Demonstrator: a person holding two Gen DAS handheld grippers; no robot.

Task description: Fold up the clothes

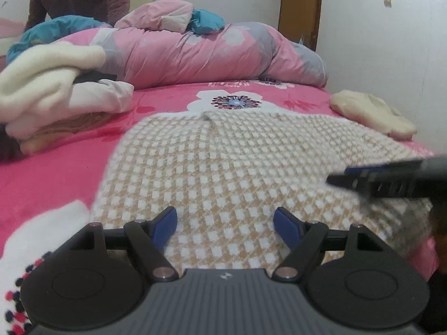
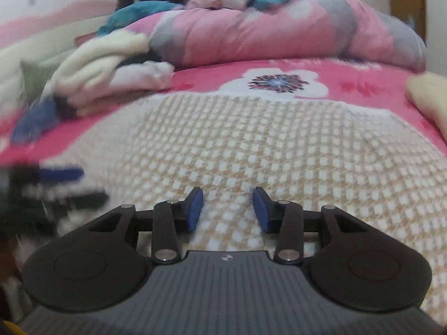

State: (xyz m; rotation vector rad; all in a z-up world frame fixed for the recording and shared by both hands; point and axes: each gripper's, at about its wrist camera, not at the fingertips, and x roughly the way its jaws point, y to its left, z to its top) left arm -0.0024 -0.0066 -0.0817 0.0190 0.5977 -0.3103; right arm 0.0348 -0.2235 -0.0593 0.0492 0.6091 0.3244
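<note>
You see the knit garment spread on the bed in the middle of the frame. A pile of clothes lies at its upper left, the rolled quilt behind, a small cloth at the upper right.

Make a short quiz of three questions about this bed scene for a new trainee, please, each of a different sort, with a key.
1. True or false: the checked garment lies spread flat on the pink bed sheet.
2. What lies at the far right of the bed in the left wrist view? A) a cream cloth B) a black shoe C) a green book
3. Fill in: the jaws of the left gripper hold ____.

Key: 1 true. 2 A, the cream cloth. 3 nothing; they stand open above the garment.
</note>
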